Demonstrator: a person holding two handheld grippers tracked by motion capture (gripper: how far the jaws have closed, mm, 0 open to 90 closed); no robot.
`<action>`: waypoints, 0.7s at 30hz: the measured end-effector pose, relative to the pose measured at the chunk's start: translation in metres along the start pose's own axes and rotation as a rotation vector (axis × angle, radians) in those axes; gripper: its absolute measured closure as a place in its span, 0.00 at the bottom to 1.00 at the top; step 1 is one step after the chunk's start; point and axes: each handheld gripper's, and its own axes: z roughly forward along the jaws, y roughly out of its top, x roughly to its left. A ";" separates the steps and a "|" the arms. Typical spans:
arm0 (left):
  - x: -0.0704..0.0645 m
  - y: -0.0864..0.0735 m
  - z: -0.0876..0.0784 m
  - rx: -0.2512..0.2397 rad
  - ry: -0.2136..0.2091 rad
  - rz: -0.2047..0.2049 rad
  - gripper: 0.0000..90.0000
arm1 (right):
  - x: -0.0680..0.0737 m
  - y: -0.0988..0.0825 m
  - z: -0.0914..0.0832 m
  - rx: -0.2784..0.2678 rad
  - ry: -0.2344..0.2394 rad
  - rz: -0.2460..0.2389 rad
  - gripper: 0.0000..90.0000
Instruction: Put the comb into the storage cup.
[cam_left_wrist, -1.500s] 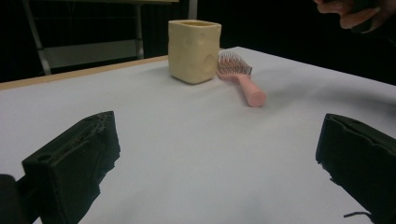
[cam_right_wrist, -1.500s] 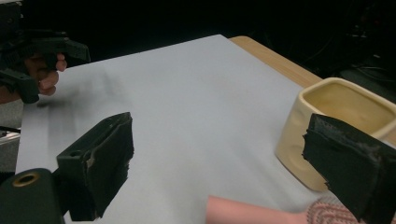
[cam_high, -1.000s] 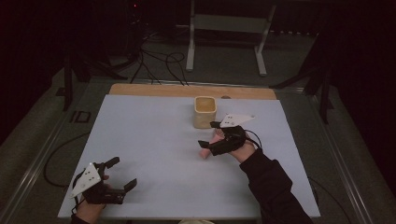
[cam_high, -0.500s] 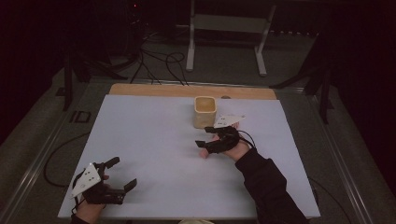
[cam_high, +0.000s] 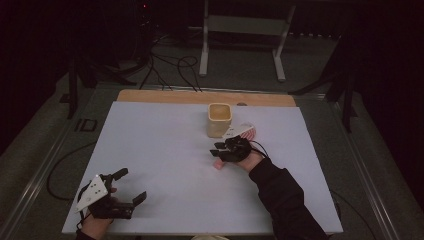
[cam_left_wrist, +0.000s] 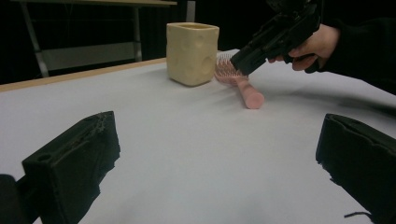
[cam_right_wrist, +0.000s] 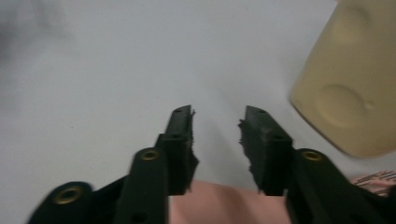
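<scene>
Hairbrush (cam_left_wrist: 243, 86), pink, lies flat on the white table (cam_high: 165, 150) just beside a cream cup (cam_high: 219, 119) with dimpled sides, its bristle head toward the cup and its rounded handle pointing away. The right gripper (cam_high: 218, 149) sits over that handle, and its jaws have just been closing; in the right gripper view the handle (cam_right_wrist: 219, 203) shows between the two black jaws, yet a gap remains and whether the pads press on it cannot be told.

The brush looks light and stiff, likely smooth plastic that could slip or roll in a loose pinch. The straight handle, near its middle, seems the safest place to take hold; the bristles would give and offer poor purchase.

The left gripper (cam_high: 131, 187) rests at the near left corner, well apart, its jaws spread wide around nothing.

The left gripper view alone gives the brush in profile, bristles (cam_left_wrist: 226, 70) nearly touching the cup's wall. The high view hides most of the brush beneath the person's right hand (cam_high: 247, 159). The right gripper view offers the close detail of jaws astride the handle, with the cup (cam_right_wrist: 350, 84) looming at one side.
</scene>
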 end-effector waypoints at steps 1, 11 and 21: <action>0.000 0.000 0.000 0.000 0.000 0.000 0.00 | 0.000 0.000 0.001 0.012 -0.007 0.003 0.80; 0.000 0.000 0.000 -0.001 -0.003 0.001 0.00 | 0.002 -0.002 0.015 0.105 -0.023 0.007 1.00; 0.000 0.000 0.001 0.001 -0.005 0.001 0.00 | 0.001 -0.004 0.023 0.151 -0.022 0.021 1.00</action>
